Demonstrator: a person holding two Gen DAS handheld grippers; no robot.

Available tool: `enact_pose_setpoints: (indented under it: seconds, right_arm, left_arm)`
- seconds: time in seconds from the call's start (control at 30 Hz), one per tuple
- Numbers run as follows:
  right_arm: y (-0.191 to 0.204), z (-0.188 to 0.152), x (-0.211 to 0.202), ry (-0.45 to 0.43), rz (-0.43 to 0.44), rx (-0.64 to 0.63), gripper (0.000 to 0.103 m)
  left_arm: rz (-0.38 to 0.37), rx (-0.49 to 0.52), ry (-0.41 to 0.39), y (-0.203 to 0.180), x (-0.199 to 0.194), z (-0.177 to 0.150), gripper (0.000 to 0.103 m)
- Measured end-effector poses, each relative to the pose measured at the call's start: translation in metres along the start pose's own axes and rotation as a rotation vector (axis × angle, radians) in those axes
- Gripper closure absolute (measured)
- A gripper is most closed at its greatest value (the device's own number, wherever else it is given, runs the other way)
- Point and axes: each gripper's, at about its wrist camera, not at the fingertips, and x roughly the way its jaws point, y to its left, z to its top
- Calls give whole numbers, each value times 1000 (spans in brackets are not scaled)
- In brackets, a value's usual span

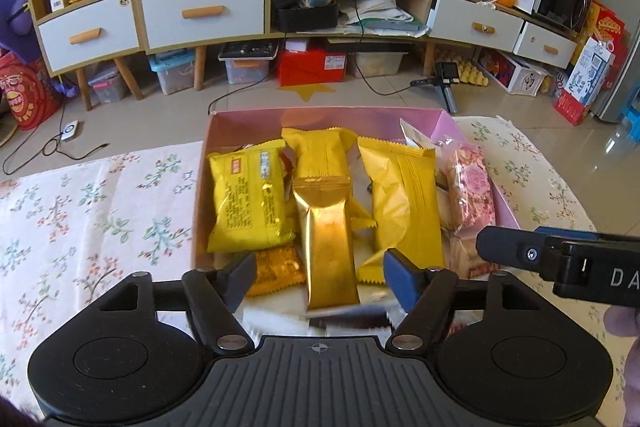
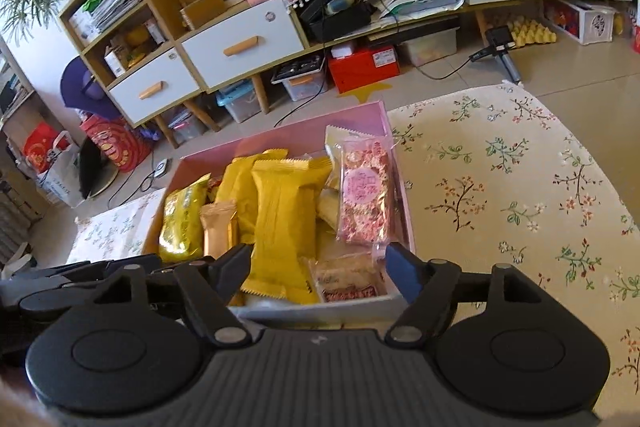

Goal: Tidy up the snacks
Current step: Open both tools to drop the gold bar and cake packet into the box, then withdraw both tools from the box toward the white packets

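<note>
A pink box on the floral tablecloth holds several snack packets: a yellow bag, a gold stick pack, a yellow wrapper, a pink nougat pack. My left gripper is open, its fingers either side of the gold pack's near end, not touching it. My right gripper is open and empty over the box's near edge, above the yellow wrapper and the pink pack. The right gripper also shows in the left wrist view.
The floral tablecloth stretches to the right of the box and to its left. Beyond the table edge lie a tiled floor, a long cabinet with drawers and storage bins under it.
</note>
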Motion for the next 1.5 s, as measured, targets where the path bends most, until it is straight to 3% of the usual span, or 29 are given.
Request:
enact_pose_setpoints:
  seconds: [0.23,0.53,0.87,1.2,1.5]
  right_arm:
    - [5,-5,-22,13,25,-61,17]
    - [11,-17,-39,29,23,-113,6]
    - [20,-35,-45,12,-60,-224,4]
    - [21,-54,-46,16,-60,-303,3]
    - [20,-62,-31,40,-71,-314,2]
  left_arm:
    - [-4,-25,-4,7,-29,-20,18]
    - [62,-3,8,7,-60,-50,7]
    - [65,-24,9,15,-74,-87,4]
    - [69,36,-27,30,-72,-119,4]
    - [17,89,-37,30,-54,-133,4]
